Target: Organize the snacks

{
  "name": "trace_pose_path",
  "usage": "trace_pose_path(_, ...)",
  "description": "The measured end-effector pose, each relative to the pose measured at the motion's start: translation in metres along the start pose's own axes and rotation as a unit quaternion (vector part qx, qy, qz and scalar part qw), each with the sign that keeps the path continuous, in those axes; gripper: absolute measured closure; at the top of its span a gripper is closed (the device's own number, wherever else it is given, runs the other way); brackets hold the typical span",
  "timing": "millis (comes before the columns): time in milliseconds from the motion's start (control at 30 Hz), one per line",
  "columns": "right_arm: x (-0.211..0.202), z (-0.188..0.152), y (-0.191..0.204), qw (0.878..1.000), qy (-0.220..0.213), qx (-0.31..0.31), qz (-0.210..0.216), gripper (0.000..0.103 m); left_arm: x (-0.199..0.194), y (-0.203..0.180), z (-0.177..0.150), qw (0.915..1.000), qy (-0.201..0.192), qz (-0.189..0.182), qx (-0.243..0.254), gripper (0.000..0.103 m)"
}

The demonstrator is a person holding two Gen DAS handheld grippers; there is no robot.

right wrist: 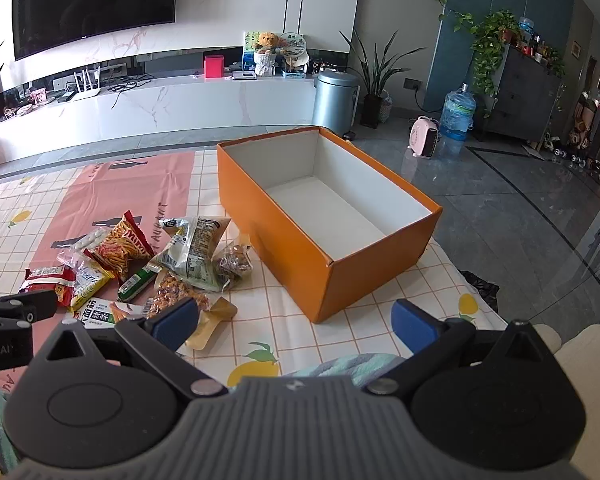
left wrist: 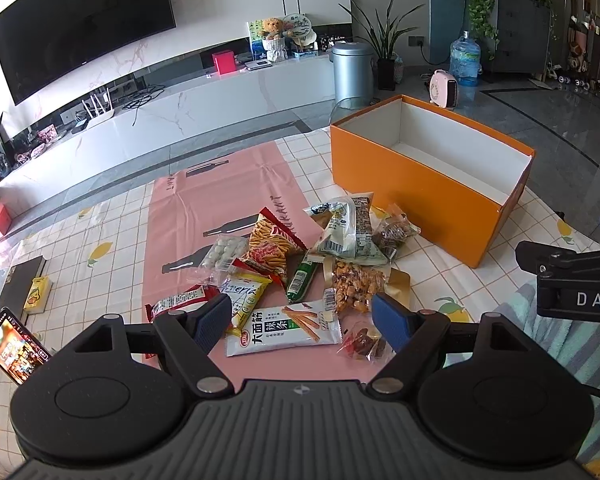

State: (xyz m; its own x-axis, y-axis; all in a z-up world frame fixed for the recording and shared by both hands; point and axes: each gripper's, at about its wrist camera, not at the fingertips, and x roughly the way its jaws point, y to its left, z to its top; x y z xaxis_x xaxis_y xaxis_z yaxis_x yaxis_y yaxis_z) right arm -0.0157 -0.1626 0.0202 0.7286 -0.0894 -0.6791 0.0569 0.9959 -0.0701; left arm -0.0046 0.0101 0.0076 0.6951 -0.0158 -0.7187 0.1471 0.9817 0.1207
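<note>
Snack packets (left wrist: 300,264), roughly a dozen in crinkly foil and clear plastic, lie heaped mid-tabletop, partly on a smooth pink mat (left wrist: 220,184) over a checked cloth (left wrist: 80,236). One rectangular orange cardboard box (right wrist: 324,216), white inside, stands open just beside them toward the far right corner. Left gripper (left wrist: 300,322) and right gripper (right wrist: 296,322) both hover with ribbed blue pads spread wide, holding nothing.

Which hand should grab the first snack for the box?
Probably left: its open tool hangs right over the snack pile. The right tool, also open, faces the empty orange box.
</note>
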Motion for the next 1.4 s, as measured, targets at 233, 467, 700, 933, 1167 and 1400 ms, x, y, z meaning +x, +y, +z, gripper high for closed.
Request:
trace_pose_path(233,0.002,0.0,0.001,1.0,0.002,0.0,0.002,0.004,0.0,-0.001,0.0,1.0,0.0,-0.001,0.0,0.01)
trace_pose_path(467,0.002,0.001,0.003,1.0,0.003,-0.005,0.002,0.004,-0.002,0.0,0.001,1.0,-0.008,0.005,-0.001,0.011)
trace_pose_path(700,0.004,0.002,0.004,1.0,0.005,-0.008,-0.001,0.004,-0.002,0.005,0.002,0.9999,-0.009,0.011,-0.004,0.015)
trace_pose_path(933,0.008,0.003,0.006,1.0,0.011,-0.008,-0.001,0.004,0.0,0.008,0.003,0.9999,-0.006,0.013,-0.002,0.018)
trace_pose_path(1167,0.015,0.004,0.004,1.0,0.015,-0.001,0.003,0.004,0.004,0.011,0.004,1.0,-0.001,-0.002,0.0,0.021)
trace_pose_path(1400,0.024,0.0,0.005,0.999,0.009,0.015,0.033,0.004,0.015,0.029,0.008,0.9988,0.027,-0.039,-0.012,0.021)
